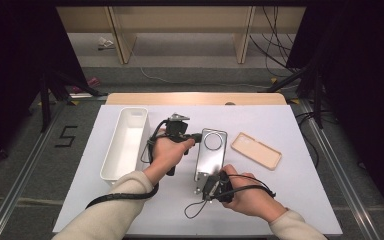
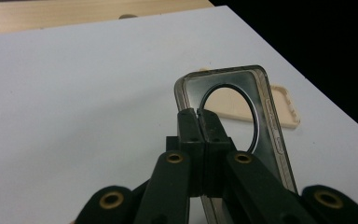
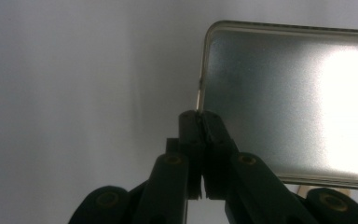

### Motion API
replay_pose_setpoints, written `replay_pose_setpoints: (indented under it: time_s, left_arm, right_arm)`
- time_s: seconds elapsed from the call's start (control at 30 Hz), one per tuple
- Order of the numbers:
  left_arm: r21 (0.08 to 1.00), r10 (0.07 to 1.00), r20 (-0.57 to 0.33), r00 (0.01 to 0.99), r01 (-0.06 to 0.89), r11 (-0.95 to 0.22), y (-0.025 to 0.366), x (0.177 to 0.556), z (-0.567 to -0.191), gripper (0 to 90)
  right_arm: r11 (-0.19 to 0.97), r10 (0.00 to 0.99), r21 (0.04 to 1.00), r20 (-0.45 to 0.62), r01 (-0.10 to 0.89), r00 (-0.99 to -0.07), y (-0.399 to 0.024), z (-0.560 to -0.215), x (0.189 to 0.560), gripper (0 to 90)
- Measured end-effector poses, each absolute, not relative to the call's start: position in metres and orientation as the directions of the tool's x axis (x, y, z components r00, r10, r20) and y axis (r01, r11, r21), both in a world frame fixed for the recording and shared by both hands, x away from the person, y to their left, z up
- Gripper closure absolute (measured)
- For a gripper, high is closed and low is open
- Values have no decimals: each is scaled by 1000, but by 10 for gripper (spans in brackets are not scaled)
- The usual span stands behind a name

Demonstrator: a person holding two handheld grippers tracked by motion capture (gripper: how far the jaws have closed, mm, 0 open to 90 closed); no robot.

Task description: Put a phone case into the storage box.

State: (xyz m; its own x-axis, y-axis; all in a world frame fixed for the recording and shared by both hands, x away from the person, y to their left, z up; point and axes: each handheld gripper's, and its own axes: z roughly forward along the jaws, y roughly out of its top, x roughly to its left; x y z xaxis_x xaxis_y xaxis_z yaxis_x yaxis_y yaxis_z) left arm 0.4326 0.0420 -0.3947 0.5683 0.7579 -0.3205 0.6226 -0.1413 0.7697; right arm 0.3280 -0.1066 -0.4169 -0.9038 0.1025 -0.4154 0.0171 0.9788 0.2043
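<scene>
- The white table spans the high view; a strip of bare wood shows at its far edge, and the same white top lies under everything in both gripper views.
- The white oblong bin stands on the left part of the table, its long side running away from the person; it sits just left of the left hand, apart from the cases.
- The clear smoke-tinted phone case lies near the middle of the table, lengthwise away from the person, with a round ring toward its far end; in the left gripper view the case tilts up off the table, its open side toward the camera.
- The beige phone case lies flat to the right of the clear one, turned at an angle; the two are near but not touching; through the ring it shows in the left gripper view.
- The left gripper comes in from the left; its jaws are pressed together, pinching the far left rim of the clear case.
- The right gripper sits at the near end of the case; its jaws are pressed together, pinching the edge beside the corner.
</scene>
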Motion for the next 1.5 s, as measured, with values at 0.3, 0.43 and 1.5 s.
replay_pose_setpoints:
  time_s: [0.3, 0.43, 1.5]
  left_arm:
    - [809, 752, -288, 593, 571, -140, 38, 429, -389, 891]
    - [818, 751, -280, 598, 558, -139, 38, 428, -388, 892]
    - [876, 832, -193, 520, 473, -92, 74, 437, -370, 891]
  right_arm:
    - [974, 126, 223, -428, 31, -895, -107, -416, 329, 875]
    - [974, 128, 223, -440, 30, -889, -107, -417, 330, 869]
    - [771, 451, 636, -505, 36, -736, -142, -383, 337, 219]
